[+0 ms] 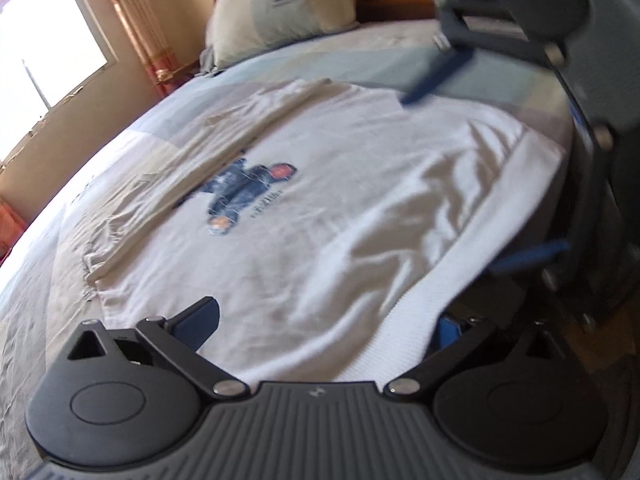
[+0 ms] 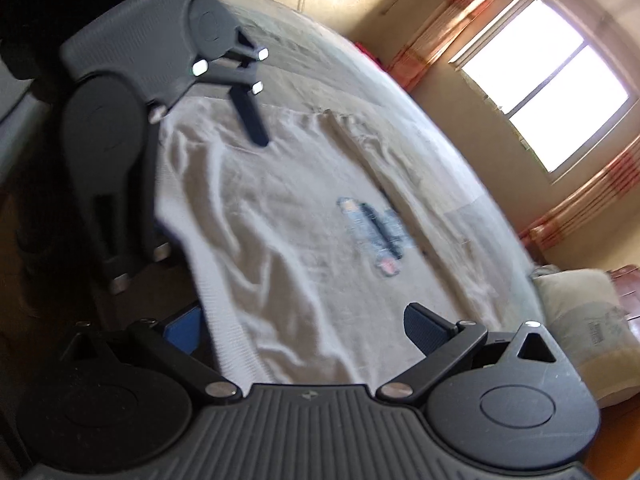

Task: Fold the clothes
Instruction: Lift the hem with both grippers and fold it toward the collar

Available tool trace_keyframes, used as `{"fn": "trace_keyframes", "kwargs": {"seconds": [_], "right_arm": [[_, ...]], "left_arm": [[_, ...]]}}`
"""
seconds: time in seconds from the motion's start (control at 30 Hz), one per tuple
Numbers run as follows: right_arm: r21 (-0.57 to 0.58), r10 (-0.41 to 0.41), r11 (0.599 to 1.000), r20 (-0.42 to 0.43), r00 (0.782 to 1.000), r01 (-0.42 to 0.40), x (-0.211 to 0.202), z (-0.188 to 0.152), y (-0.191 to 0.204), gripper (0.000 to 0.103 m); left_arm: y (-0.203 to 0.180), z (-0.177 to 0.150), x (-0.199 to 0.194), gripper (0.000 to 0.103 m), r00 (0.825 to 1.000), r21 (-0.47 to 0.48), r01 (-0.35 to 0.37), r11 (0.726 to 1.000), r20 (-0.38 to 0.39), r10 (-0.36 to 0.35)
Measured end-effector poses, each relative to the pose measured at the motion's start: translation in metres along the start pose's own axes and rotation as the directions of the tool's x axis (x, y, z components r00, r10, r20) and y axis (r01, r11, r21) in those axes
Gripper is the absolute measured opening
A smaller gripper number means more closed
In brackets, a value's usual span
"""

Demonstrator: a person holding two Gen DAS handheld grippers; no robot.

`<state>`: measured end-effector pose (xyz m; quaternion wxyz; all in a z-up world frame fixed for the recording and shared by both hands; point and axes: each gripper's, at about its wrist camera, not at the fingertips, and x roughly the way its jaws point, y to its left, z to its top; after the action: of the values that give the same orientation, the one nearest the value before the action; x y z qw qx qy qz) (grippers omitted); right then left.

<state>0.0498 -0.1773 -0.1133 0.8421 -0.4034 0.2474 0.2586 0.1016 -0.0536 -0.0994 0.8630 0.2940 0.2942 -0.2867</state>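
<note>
Left gripper [image 1: 320,320] spread wide over the ribbed hem at 6 o'clock, holding nothing; right gripper [image 2: 304,332] likewise splayed and empty at the hem's other end. Beyond, white sweatshirt [image 1: 340,208] spread print-up on the bed [image 1: 120,120], one sleeve laid inward toward 10 o'clock, pillow [image 1: 280,8] at 12. Probably light, soft and limp, prone to wrinkling; best pinched at the thicker hem corners.
</note>
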Motion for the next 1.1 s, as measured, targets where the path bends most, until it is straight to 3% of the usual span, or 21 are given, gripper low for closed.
{"fn": "trace_keyframes", "kwargs": {"seconds": [0.1,0.27,0.33,0.47,0.7,0.87,1.1], "right_arm": [[0.011,0.005,1.000,-0.010,1.000,-0.005,0.007,0.000,0.004,0.103],[0.007,-0.150,0.989,-0.030,0.988,0.150,0.023,-0.005,0.006,0.103],[0.029,-0.174,0.984,-0.043,0.984,0.175,0.022,-0.008,0.000,0.103],[0.087,-0.168,0.981,-0.043,0.985,0.171,0.017,-0.010,-0.009,0.103],[0.076,-0.172,0.982,-0.055,0.984,0.176,0.023,-0.012,-0.002,0.103],[0.073,-0.188,0.979,-0.064,0.980,0.193,0.021,-0.016,0.001,0.103],[0.083,-0.222,0.968,-0.139,0.965,0.235,0.021,-0.027,-0.014,0.103]], "left_arm": [[0.005,0.003,-0.005,0.102,1.000,-0.006,0.008,1.000,0.018,-0.008],[0.001,0.002,-0.005,0.102,1.000,0.045,-0.008,0.999,0.018,0.007],[-0.006,0.001,-0.003,0.102,0.999,0.082,-0.034,0.996,0.023,0.032],[-0.019,0.000,0.003,0.102,0.996,0.155,-0.087,0.984,0.036,0.082],[-0.040,-0.002,0.011,0.102,0.984,0.275,-0.178,0.945,0.068,0.166],[-0.033,-0.016,0.008,0.102,0.970,0.298,-0.241,0.924,0.082,0.227],[-0.014,-0.029,0.003,0.102,0.955,0.291,-0.294,0.910,0.051,0.293]]}}
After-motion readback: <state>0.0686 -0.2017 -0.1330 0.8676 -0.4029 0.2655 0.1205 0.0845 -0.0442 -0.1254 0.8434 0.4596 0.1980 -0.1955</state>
